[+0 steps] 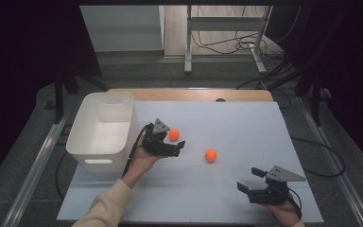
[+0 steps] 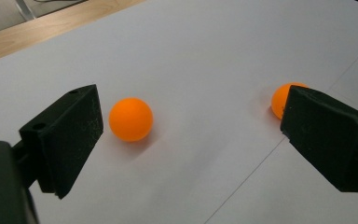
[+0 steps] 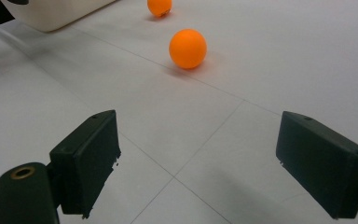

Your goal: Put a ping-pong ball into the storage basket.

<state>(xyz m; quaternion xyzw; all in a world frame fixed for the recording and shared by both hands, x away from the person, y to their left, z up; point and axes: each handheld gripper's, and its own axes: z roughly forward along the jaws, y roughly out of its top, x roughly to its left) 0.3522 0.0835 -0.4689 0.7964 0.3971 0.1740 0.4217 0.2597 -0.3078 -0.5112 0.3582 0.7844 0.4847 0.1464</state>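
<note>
Two orange balls lie on the white table. My left gripper (image 1: 175,138) is open around one ball (image 1: 174,135), just right of the white bin (image 1: 101,130). In the left gripper view this ball (image 2: 130,119) rests near the left jaw without touching it, between the open gripper's (image 2: 193,112) jaws; the second ball (image 2: 282,98) peeks out behind the right jaw. That second ball (image 1: 211,155) sits mid-table. My right gripper (image 1: 249,179) is open and empty near the front right. In the right gripper view its gripper (image 3: 196,140) faces the near ball (image 3: 188,48), with the far ball (image 3: 159,6) beyond.
The white bin (image 3: 51,14) stands on the table's left side. A wooden strip (image 1: 189,94) runs along the table's far edge. Table legs and cables (image 1: 227,45) lie on the floor beyond.
</note>
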